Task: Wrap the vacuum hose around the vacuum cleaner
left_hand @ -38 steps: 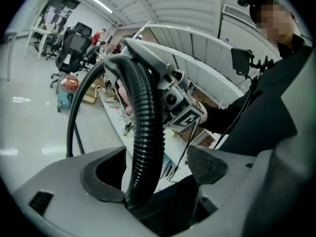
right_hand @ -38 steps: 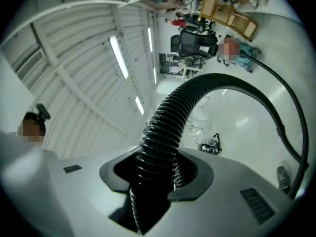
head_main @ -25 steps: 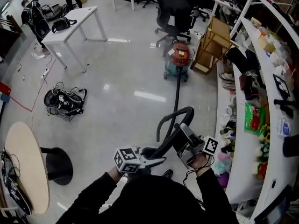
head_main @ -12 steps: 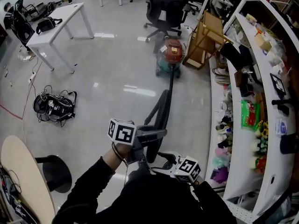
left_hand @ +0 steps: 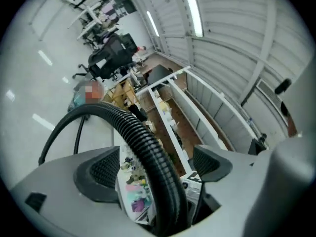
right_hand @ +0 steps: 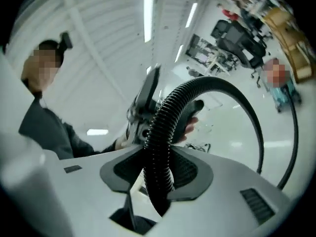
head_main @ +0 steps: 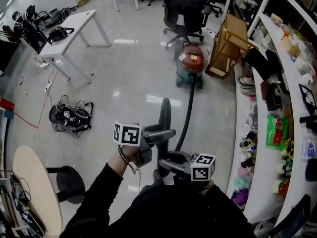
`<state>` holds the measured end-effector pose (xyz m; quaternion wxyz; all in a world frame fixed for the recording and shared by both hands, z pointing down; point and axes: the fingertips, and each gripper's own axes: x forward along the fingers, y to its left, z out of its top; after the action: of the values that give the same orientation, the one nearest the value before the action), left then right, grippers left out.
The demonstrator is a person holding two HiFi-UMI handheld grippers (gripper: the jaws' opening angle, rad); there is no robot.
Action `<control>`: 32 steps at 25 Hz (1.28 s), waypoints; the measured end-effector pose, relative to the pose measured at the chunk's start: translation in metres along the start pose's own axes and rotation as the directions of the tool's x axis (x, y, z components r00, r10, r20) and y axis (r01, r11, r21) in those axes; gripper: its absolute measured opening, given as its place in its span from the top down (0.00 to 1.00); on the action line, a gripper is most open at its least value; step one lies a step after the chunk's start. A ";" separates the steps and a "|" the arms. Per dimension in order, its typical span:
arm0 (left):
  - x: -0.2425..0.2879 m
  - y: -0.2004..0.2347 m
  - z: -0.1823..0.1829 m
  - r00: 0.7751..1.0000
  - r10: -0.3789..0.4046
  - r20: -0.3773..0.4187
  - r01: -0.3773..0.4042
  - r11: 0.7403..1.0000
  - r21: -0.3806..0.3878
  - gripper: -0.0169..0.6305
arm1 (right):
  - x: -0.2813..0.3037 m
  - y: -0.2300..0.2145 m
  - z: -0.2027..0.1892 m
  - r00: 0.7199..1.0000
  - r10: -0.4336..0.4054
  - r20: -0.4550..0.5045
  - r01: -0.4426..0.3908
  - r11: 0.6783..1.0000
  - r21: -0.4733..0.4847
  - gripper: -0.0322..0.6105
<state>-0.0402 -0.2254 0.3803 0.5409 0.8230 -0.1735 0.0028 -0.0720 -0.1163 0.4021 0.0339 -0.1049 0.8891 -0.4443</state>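
A: Hose location?
B: The vacuum hose (head_main: 188, 108) is laid from the vacuum cleaner (head_main: 191, 63) across the floor (head_main: 124, 83) toward the person. An upright loop is formed just above the two grippers.
A: Right side?
B: The hose is clamped by the right gripper (head_main: 166, 158). In the right gripper view both pads (right_hand: 190, 174) are pressed onto the ribbed wall, with the hose centred between them. The jaws have just been closing, hose in between.
A: Left?
B: The left gripper (head_main: 170, 133) is released, jaws spread wide. The hose is threaded through the gap but not squeezed. A clear gap is seen between it and one pad (left_hand: 98, 169), and it is set nearer the other. Contact there cannot be told. The jaws have just been opening, hose between them.
A: Layout of the two?
B: They are held close together, the left one higher in the head view.
A: Surroundings?
B: The red-topped vacuum cleaner is parked upright beside a wooden frame (head_main: 228, 41), in front of an office chair (head_main: 184, 9). Cluttered shelving (head_main: 277, 118) is seen along the right and a white table (head_main: 74, 26) far left. A cable bundle (head_main: 69, 117) is on the floor.
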 end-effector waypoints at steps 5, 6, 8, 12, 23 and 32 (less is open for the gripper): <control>-0.021 0.018 -0.001 0.976 0.058 0.212 -0.016 0.981 -0.195 0.28 | -0.048 -0.052 0.081 0.978 0.047 0.203 -0.108 0.948 0.300 0.69; -0.019 0.015 -0.012 0.979 0.081 0.185 -0.057 0.990 -0.129 0.28 | -0.058 -0.062 0.096 0.970 0.047 0.239 -0.126 0.938 0.324 0.69; -0.003 0.003 -0.041 0.990 0.109 0.086 -0.115 0.991 0.068 0.28 | -0.076 -0.082 0.125 0.946 0.030 0.323 -0.154 0.918 0.367 0.69; 0.062 -0.003 -0.090 0.974 0.217 -0.063 -0.174 0.900 0.400 0.28 | -0.102 -0.116 0.173 0.889 -0.043 0.457 -0.187 0.875 0.447 0.69; 0.136 0.066 -0.053 0.931 0.361 -0.048 -0.254 0.738 0.626 0.68 | -0.121 -0.161 0.241 0.795 -0.138 0.591 -0.242 0.821 0.517 0.69; 0.096 0.050 0.070 0.970 0.150 -0.190 -0.007 0.801 0.599 0.71 | -0.117 -0.198 0.261 0.792 -0.245 0.559 -0.038 0.894 0.446 0.66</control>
<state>0.0228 -0.3321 0.4141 0.2716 0.9369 -0.1349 0.1739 0.1129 -0.4108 0.3987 0.3119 -0.2799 0.7022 -0.5756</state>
